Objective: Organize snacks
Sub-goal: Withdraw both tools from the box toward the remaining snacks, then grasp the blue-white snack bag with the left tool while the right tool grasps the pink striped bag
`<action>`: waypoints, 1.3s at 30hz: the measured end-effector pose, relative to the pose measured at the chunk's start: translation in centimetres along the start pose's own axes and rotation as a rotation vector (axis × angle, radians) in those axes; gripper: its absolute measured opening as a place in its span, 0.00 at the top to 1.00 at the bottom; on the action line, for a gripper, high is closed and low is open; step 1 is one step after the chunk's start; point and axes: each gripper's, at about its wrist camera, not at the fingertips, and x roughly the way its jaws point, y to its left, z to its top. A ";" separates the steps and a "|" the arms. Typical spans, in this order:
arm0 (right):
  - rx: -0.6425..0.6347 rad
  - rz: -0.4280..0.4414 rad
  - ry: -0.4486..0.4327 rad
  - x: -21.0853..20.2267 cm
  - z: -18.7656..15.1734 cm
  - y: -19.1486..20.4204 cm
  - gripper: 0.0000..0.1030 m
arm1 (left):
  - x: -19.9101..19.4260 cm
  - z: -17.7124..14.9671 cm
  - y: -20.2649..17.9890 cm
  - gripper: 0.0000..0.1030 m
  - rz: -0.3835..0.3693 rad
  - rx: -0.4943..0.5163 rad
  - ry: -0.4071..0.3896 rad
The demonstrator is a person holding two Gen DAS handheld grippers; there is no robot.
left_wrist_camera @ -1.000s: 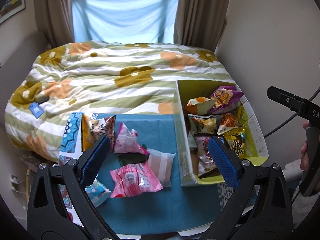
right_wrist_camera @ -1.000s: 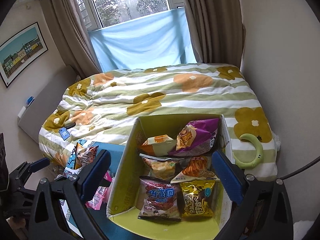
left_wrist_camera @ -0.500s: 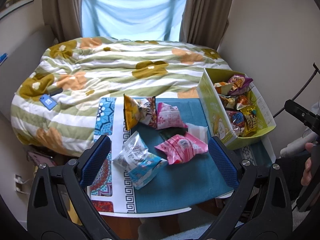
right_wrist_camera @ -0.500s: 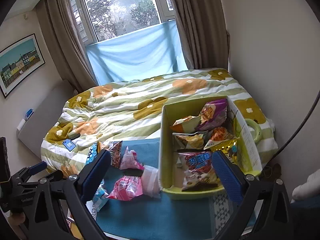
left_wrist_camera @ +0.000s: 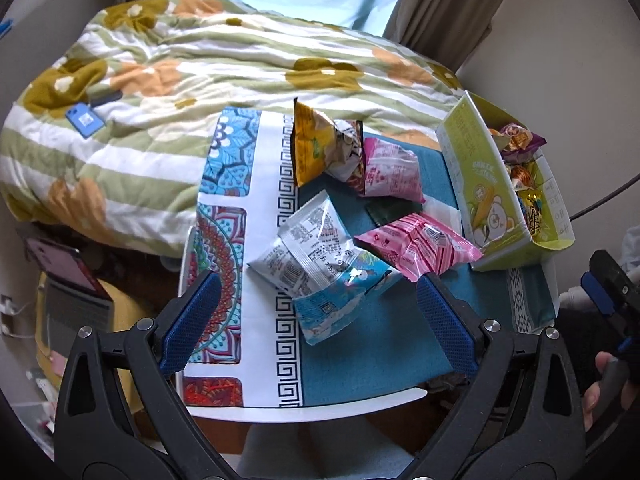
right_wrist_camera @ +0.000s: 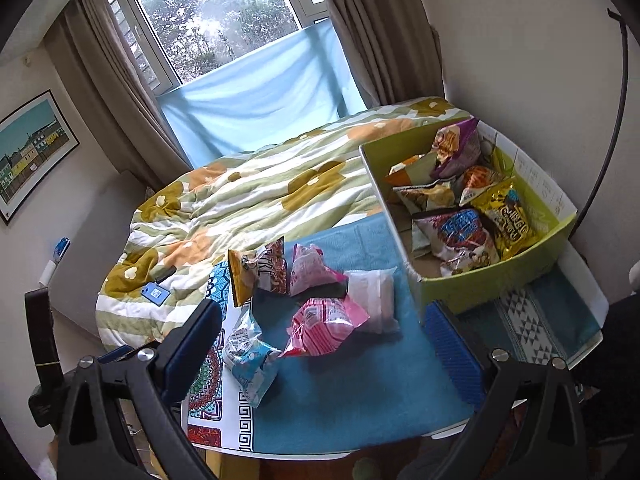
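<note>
Tongs, left [left_wrist_camera: 316, 308]: spread wide, nothing held, poised above the near edge of the worktop [left_wrist_camera: 360, 364]. Tongs, right [right_wrist_camera: 320, 340]: likewise spread wide and empty, hanging over the same near edge, a little right of the loose pile.

Loose snacks, on the blue cloth, left of the box:
- white-and-blue packet [left_wrist_camera: 320, 256], nearest item; lies straight ahead of the left tongs, between and just beyond their tips, long axis slanting from far-left to near-right.
- pink striped packet [left_wrist_camera: 420, 244], just right of it, overlapping its edge.
- second pink packet [left_wrist_camera: 392, 172], farther back.
- yellow bag [left_wrist_camera: 316, 144], standing at the far side.
- pale white packet [right_wrist_camera: 374, 296], beside the box wall.

Green box [right_wrist_camera: 496, 280]: right end of the worktop, already carrying several bags.

Judgement: the left tongs are nearer to the white-and-blue packet and squarely lined up with it; a grip across its short width looks the likely next move, followed by a carry rightward to the box.
</note>
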 end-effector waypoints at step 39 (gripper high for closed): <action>0.205 0.092 0.297 19.7 -3.8 -2.4 0.03 | 16.7 0.6 0.1 0.22 0.133 -0.110 0.208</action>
